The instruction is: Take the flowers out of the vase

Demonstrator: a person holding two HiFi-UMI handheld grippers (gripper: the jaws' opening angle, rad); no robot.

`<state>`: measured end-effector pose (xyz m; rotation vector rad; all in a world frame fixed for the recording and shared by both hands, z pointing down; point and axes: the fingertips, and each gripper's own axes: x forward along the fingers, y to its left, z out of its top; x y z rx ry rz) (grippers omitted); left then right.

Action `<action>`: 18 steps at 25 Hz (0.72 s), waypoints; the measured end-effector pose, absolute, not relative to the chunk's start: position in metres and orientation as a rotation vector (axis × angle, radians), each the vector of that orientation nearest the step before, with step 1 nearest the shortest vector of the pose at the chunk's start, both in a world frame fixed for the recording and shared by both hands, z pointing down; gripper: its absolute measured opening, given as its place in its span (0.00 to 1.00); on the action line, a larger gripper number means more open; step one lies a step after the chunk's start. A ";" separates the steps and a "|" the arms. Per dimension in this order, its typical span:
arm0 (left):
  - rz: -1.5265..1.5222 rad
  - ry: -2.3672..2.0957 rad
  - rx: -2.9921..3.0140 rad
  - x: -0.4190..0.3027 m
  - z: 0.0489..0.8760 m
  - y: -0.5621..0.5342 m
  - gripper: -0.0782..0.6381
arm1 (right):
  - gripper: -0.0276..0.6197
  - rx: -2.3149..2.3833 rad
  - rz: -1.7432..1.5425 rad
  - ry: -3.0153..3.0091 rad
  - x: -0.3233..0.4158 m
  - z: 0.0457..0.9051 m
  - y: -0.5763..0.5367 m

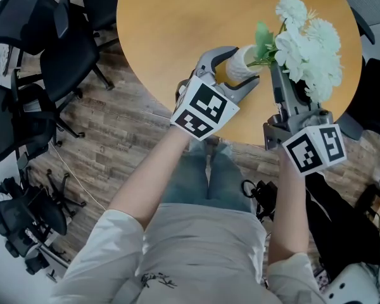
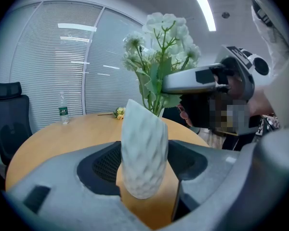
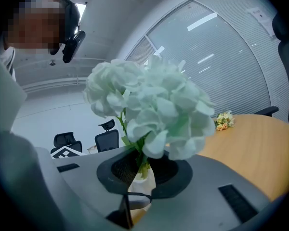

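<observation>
**Stems clamped just above the vase mouth; the pull should follow the stem line**

The vase (image 1: 246,61) stood on the round desk (image 1: 177,30) close to its near edge, at the centre of the head view. The left tool (image 1: 239,69) came at it from the lower left, one jaw on each side of the white textured body. In the left gripper view the vase filled the gap between the pads, so I read that tool as clamped on it.

The flowers (image 1: 307,46) were not yet out. Their green stems went down into the vase mouth, and the white blooms spread to the right of it in the head view. The right tool (image 3: 143,170) reached in from the lower right. Its jaws were drawn close together with the stems pinched between the pads, just above the mouth and below the blooms. In the right gripper view the blooms hung directly over the pads and the vase rim showed pale beneath them.

What mattered was the long axis of the stems. It ran up out of the mouth, leaning toward the frame's right in both the head view and the left gripper view. The right tool was the one on the stems; the left only anchored the vase.

My judgement was that the draw had to go along that line, up and away from the mouth. A sideways pull would likely lever the stems against the rim and tip the vase in the left tool's hold.
</observation>
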<state>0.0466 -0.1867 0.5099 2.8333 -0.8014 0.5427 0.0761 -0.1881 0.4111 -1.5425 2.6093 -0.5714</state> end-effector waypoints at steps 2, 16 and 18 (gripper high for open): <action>0.549 -0.804 2.831 0.045 0.509 -0.187 0.54 | 0.12 -1.546 -0.568 2.608 0.077 0.408 -0.187; 0.549 -0.807 2.830 0.053 0.504 -0.187 0.54 | 0.12 -1.550 -0.556 2.574 0.098 0.382 -0.179; 0.552 -0.808 2.831 0.056 0.503 -0.187 0.54 | 0.12 -1.547 -0.554 2.568 0.102 0.378 -0.178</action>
